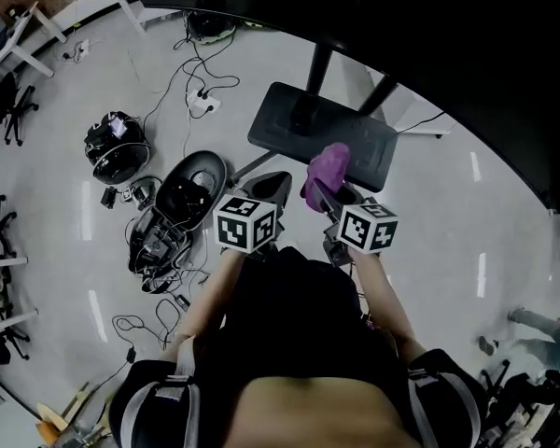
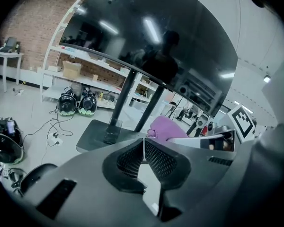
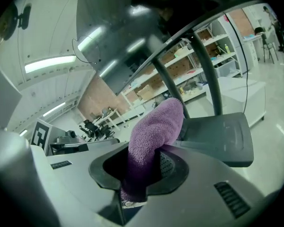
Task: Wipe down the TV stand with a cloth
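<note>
The right gripper [image 1: 319, 196] is clamped on the cloth [image 1: 329, 164]. The stand base [image 1: 285, 124] lies near, at 12 o'clock. The left gripper [image 2: 143, 145] has its jaws together, with nothing between them.

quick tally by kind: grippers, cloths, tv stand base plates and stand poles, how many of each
grippers: 2 (left gripper, right gripper)
purple cloth: 1
base plate: 1
stand poles: 2
total: 6
</note>
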{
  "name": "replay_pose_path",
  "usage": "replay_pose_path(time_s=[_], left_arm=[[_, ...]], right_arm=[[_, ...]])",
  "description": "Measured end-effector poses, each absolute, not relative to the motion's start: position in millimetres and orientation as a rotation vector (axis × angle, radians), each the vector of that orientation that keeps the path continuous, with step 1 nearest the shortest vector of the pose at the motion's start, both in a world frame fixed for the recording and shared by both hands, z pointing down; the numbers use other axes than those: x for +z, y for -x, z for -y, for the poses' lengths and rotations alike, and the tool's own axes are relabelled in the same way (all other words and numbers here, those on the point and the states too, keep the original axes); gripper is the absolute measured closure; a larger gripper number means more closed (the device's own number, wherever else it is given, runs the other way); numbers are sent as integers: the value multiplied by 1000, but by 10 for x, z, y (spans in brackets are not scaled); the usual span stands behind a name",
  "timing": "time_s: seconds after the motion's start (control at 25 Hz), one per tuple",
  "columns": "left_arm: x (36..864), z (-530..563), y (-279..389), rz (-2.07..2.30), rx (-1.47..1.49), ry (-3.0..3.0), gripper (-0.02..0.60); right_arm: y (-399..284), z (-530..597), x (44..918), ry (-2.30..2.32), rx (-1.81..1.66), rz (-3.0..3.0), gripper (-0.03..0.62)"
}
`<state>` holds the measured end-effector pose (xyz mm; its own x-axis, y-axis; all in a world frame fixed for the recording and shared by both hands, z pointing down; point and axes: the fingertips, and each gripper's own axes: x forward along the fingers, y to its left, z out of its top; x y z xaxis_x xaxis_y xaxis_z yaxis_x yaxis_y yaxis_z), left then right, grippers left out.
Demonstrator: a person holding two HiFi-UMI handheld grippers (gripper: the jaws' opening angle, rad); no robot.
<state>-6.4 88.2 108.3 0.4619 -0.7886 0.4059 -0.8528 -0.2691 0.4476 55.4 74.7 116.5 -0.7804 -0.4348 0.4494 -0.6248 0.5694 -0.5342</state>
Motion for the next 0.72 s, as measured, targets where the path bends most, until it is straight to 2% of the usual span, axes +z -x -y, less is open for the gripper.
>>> replay_pose_path(time_s=[0.32, 0.72], left_arm=[[946, -452, 333, 1377, 20, -2061, 577], [701, 201, 747, 1328, 12, -2159, 577]], right_arm=[[-301, -304, 915, -893, 910, 2631, 505], [201, 180, 744, -905, 793, 2587, 505]])
